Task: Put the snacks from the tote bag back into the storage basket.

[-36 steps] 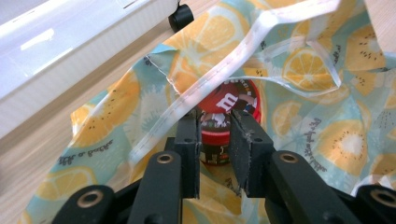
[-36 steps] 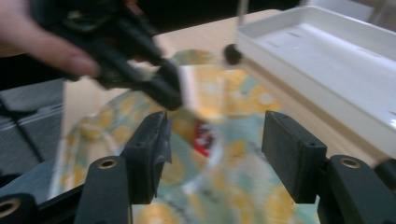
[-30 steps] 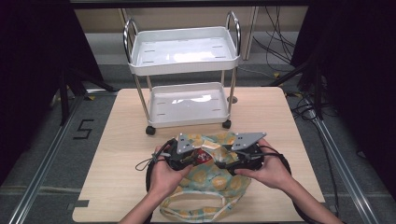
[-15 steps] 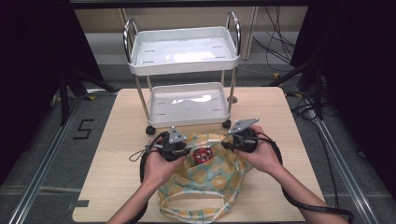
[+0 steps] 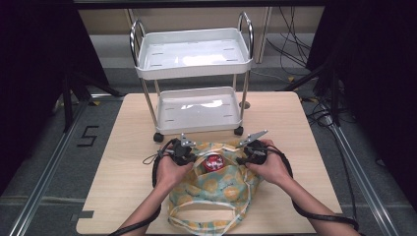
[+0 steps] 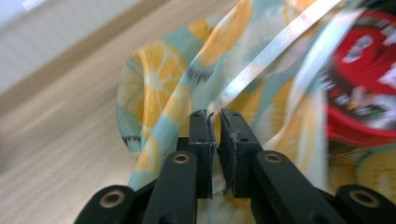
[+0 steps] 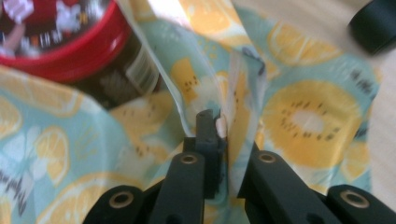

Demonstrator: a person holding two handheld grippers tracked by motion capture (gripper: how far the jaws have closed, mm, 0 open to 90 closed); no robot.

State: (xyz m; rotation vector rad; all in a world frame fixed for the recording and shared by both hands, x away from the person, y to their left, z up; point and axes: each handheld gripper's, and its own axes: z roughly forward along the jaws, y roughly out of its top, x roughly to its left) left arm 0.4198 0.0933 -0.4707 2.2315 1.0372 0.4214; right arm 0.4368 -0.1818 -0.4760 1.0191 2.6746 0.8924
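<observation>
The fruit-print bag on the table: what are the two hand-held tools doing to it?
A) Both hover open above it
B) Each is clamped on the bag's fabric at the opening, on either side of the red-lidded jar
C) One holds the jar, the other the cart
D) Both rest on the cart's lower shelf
B: the left tool and the right tool each pinch the bag cloth between closed jaws, with the red-lidded jar between them in the high view.

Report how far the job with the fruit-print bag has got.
Done: the red-lidded jar already sits inside the fruit-print bag on the table. In hand: the left gripper and right gripper each pinch the bag's rim, holding the mouth open. Left, at a guess: the jar or bag may go to the white cart, whose shelves are bare.
</observation>
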